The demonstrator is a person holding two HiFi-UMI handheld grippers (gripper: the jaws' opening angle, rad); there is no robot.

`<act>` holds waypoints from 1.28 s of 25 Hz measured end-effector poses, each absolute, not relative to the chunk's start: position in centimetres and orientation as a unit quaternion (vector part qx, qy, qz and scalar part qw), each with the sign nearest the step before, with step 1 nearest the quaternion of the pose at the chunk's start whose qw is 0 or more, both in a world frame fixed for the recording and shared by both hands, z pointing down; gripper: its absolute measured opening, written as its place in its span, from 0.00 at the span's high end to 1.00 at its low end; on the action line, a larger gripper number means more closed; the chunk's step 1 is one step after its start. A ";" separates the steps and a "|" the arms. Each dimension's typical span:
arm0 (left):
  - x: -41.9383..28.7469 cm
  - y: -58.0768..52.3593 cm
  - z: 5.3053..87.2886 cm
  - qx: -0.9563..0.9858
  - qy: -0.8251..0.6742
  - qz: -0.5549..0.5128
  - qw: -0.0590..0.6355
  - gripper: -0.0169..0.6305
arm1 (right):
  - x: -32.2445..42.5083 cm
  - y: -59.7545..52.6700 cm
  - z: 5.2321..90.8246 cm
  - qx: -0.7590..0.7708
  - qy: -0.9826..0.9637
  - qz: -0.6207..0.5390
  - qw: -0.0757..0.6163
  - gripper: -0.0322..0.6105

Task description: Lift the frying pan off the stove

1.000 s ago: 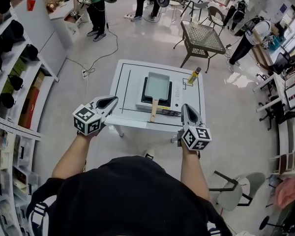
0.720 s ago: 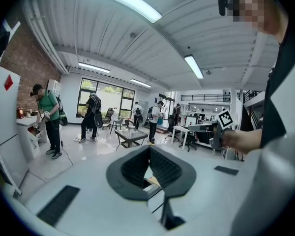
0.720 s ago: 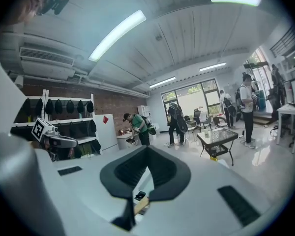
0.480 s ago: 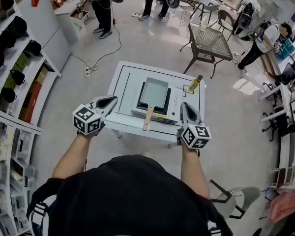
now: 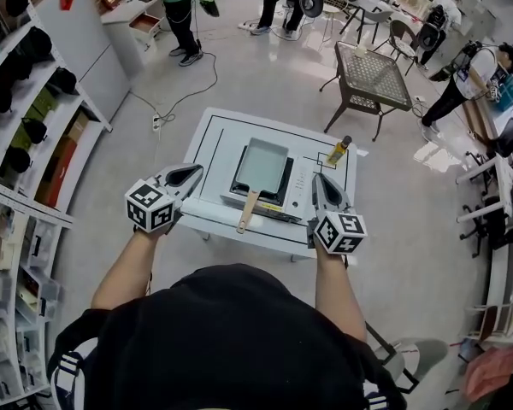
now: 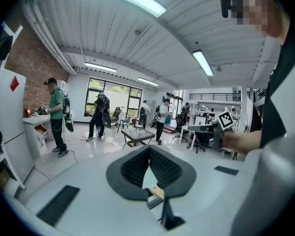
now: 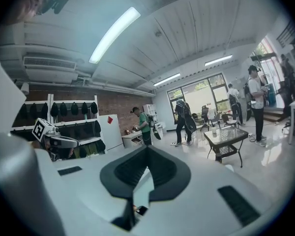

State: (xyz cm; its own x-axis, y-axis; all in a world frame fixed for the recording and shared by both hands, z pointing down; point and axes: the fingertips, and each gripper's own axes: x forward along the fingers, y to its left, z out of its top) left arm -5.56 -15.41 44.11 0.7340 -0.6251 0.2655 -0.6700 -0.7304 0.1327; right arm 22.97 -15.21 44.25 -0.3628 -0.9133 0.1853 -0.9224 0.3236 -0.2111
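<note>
Frying pan (image 5: 262, 164) on stove (image 5: 301, 182), white table (image 5: 212, 140). L gripper (image 5: 189, 176) & R gripper (image 5: 321, 186) flank handle (image 5: 246, 213), jaws prob. closed.

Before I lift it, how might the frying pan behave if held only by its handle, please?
The frying pan looks rigid, so probably no flex. Its wooden handle juts from one end, so the pan end will likely dip. It appears empty, so spills seem unlikely.

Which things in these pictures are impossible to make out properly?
- Frying pan: both gripper views, mostly hidden behind the shut jaws.
- Stove controls: head view, too small.
- Bottle label: head view, too small.
</note>
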 end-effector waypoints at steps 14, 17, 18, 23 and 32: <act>-2.7 -16.6 45.2 0.918 -0.361 0.106 0.121 0.96 | 24.9 -17.8 45.5 0.546 -0.824 0.152 0.017 0.94; -2.8 -17.1 44.9 0.918 -0.363 0.099 0.121 0.96 | 24.5 -17.8 45.8 0.541 -0.827 0.154 0.023 0.94; -2.7 -17.2 44.9 0.919 -0.363 0.097 0.122 0.96 | 24.5 -17.8 45.8 0.540 -0.827 0.153 0.026 0.94; -2.5 -17.1 46.1 0.922 -0.351 0.096 0.135 0.96 | 24.7 -17.8 45.7 0.547 -0.823 0.148 0.036 0.94; -4.0 -19.2 46.9 0.930 -0.326 0.095 0.138 0.96 | 23.1 -18.8 46.0 0.565 -0.811 0.148 0.039 0.94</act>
